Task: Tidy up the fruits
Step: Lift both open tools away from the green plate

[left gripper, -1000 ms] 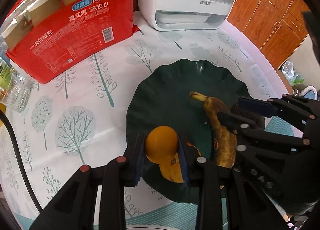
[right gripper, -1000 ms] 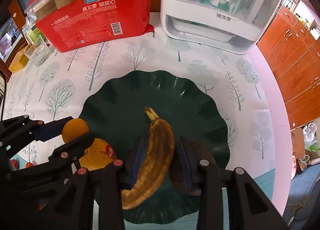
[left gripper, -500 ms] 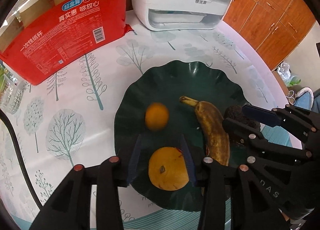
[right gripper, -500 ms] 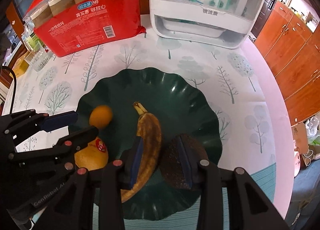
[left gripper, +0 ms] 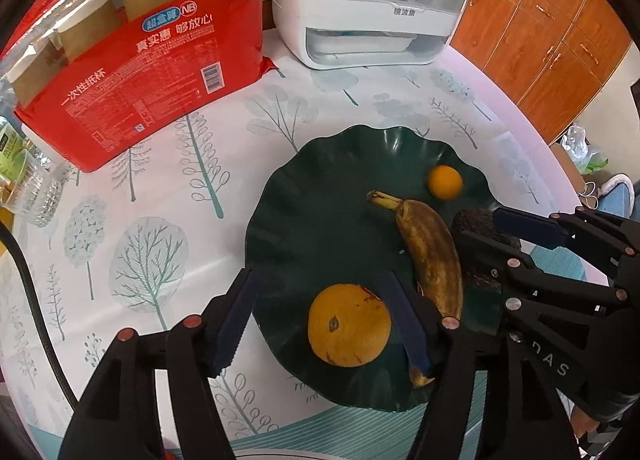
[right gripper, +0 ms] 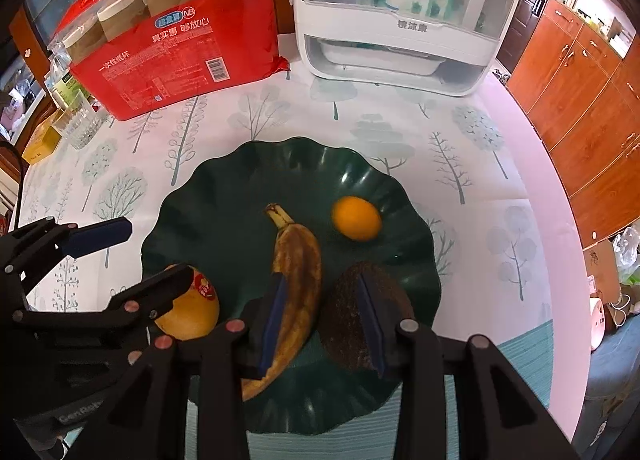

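1. Black-framed, blue-padded left gripper (left gripper: pixel 324 324) hangs with its jaws spread wide above the near rim of the dark green scalloped plate (left gripper: pixel 320 180), grasping nothing; the large orange citrus with a red sticker (left gripper: pixel 349 325) lies on the plate below, between the pads but touching neither.
2. Black right gripper (right gripper: pixel 322 320) is also released, its jaws apart over the near ends of the brown-spotted overripe banana (right gripper: pixel 298 272) and the rough dark brown avocado (right gripper: pixel 352 312), gripping neither.
3. All 4 fruits appear to sit on the plate, so the step in hand looks like withdrawing: lift both tools straight up and back, pads clear of fruit, since a nudge could roll the round ones.
4. Long axis of the banana runs near to far, its stem tip pointing away toward the plate's centre.
5. Beyond it, the small smooth orange (right gripper: pixel 356 218) rests apart from the others on the far right of the plate.
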### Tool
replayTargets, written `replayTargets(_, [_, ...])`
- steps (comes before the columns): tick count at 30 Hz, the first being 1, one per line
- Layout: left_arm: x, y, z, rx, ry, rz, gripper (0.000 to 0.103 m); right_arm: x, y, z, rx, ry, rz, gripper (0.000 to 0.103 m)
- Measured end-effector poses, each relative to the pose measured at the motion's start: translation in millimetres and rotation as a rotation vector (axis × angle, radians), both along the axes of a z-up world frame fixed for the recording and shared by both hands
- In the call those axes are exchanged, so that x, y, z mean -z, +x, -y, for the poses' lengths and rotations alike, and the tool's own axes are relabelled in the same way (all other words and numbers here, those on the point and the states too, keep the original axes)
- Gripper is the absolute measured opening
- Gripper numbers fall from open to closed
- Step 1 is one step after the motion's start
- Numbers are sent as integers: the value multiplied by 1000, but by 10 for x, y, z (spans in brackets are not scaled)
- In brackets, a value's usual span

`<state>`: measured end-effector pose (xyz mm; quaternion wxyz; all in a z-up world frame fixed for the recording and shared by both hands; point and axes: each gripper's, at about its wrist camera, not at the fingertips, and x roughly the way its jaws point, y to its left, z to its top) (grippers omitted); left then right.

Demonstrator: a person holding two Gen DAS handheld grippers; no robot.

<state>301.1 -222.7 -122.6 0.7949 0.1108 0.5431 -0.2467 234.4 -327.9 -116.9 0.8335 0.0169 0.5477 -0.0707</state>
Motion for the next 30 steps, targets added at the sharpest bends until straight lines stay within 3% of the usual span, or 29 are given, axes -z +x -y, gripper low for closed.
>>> replayTargets(19, [-386, -339, -292, -33, -13, 49, 90, -312, -310, -95, 31, 26, 49, 37])
replayTargets(23, [-501, -436, -404, -45, -29, 52, 96, -412, -404, -132, 42, 37, 69, 47])
replayTargets(30, [-733, -647, -678, -62, -41, 70, 96, -649, -650, -311, 54, 61, 114, 48])
